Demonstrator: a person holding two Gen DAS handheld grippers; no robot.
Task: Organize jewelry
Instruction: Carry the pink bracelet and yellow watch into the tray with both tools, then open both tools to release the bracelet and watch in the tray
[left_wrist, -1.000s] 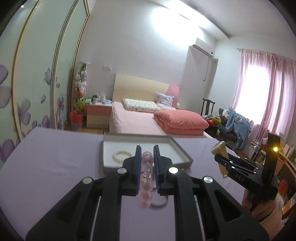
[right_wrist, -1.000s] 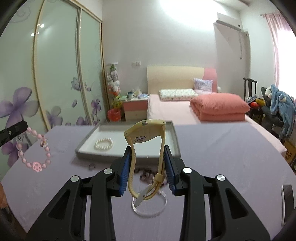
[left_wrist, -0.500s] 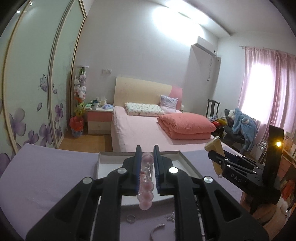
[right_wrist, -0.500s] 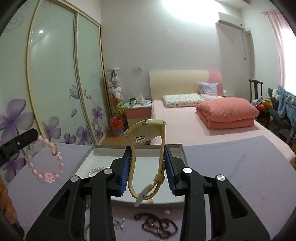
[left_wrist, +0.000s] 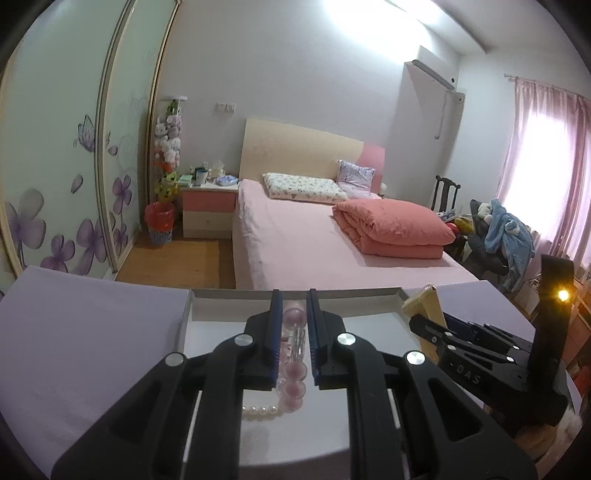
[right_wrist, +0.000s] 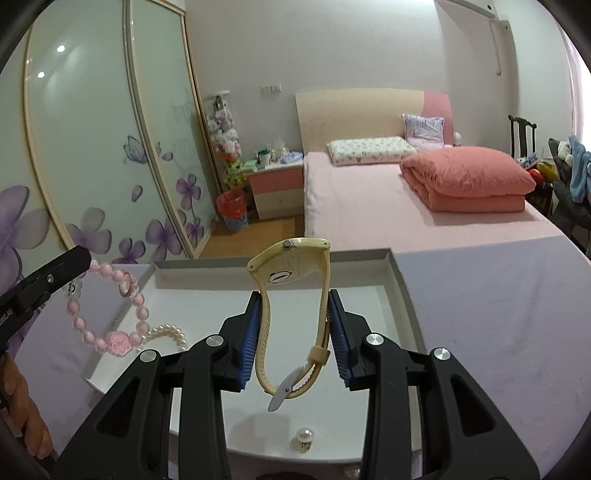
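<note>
While both grippers hang over the tray (right_wrist: 400, 291), the left gripper (left_wrist: 291, 339) clamps a pink bracelet (right_wrist: 110, 314). The right gripper (right_wrist: 293, 332) grasps a watch (right_wrist: 291, 266).

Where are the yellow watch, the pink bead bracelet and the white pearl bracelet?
yellow watch (right_wrist: 291, 263): right wrist view, on its face.
pink bead bracelet (right_wrist: 119, 340): right wrist view, flower charm.
white pearl bracelet (right_wrist: 170, 331): right wrist view, its pearls.

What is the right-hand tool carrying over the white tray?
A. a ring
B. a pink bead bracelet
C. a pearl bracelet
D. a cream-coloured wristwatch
D: the cream-coloured wristwatch stands looped between the right gripper's fingers, above the white tray.
</note>
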